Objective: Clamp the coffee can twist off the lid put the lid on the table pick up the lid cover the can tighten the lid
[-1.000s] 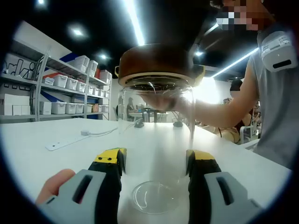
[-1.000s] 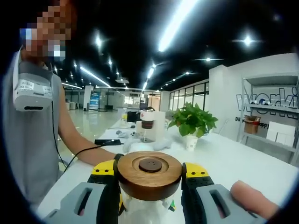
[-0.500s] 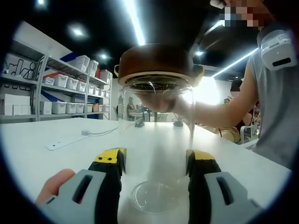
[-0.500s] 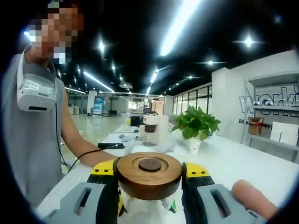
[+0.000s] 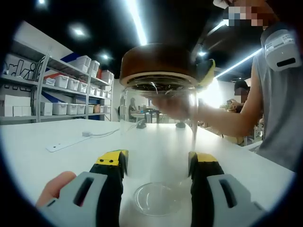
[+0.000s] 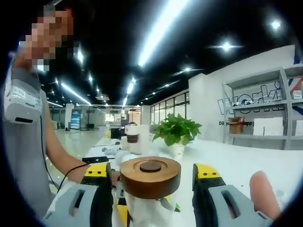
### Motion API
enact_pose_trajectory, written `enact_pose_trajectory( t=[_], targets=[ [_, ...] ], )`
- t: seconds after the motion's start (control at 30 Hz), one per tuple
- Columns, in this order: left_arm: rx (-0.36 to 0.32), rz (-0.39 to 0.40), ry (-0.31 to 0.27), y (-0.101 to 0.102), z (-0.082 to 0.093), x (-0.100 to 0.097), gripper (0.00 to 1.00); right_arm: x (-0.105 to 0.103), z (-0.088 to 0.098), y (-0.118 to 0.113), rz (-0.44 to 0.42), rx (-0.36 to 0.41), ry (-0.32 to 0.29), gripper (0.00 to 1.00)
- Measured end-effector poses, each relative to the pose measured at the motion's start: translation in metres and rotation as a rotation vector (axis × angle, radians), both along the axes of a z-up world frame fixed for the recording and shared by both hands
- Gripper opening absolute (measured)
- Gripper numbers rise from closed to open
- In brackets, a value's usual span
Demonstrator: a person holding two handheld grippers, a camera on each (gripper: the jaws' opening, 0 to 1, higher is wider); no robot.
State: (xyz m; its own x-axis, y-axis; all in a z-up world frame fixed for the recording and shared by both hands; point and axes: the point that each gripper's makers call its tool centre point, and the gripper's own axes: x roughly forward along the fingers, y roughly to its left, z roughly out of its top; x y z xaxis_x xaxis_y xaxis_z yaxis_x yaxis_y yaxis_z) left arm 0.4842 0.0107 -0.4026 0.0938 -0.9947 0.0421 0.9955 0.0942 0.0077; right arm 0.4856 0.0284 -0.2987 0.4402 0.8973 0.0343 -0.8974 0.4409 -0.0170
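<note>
Jaws of the left hand-held gripper [image 5: 157, 163] sit against both sides of the glass coffee can [image 5: 158, 142], low on its wall, so it reads as clamped. Can stands upright on the white tabletop [image 5: 61, 161], long axis vertical, rising straight ahead between the jaws. Wooden lid [image 5: 158, 64] caps the can directly above, with a yellow tip of the other gripper showing at its right edge.

Right hand-held gripper [image 6: 151, 182] looks across the lid [image 6: 150, 176] at rim height; jaws are spread, each yellow tip standing off the wood with a visible gap on either side, so it holds nothing. Lid lies dead centre between the jaws, flat, its dark centre knob up. Can glass [image 6: 144, 213] drops below it.

Judgement: right gripper is the nearer one to the lid and must close on the rim, then turn about the vertical axis while the left holds the can.

Farther off: potted plant [image 6: 176, 133] ahead of the right gripper, storage shelves [image 5: 57, 94] left of the left gripper.
</note>
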Motion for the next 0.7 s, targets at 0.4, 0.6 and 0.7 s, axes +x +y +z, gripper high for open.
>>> enact_pose_trajectory(
  t=[0.4,0.6,0.7],
  targets=[
    [0.004,0.004,-0.001,-0.002,0.0,-0.003,0.46,-0.009,-0.016,-0.002,-0.344,-0.027,0.023,0.62],
    [0.006,0.004,-0.001,-0.002,0.0,-0.003,0.46,-0.005,-0.011,-0.005,-0.404,0.008,0.015,0.58],
    [0.008,0.004,-0.001,-0.001,0.0,-0.004,0.46,-0.004,-0.004,-0.002,-0.395,0.024,0.009,0.56]
  ],
)
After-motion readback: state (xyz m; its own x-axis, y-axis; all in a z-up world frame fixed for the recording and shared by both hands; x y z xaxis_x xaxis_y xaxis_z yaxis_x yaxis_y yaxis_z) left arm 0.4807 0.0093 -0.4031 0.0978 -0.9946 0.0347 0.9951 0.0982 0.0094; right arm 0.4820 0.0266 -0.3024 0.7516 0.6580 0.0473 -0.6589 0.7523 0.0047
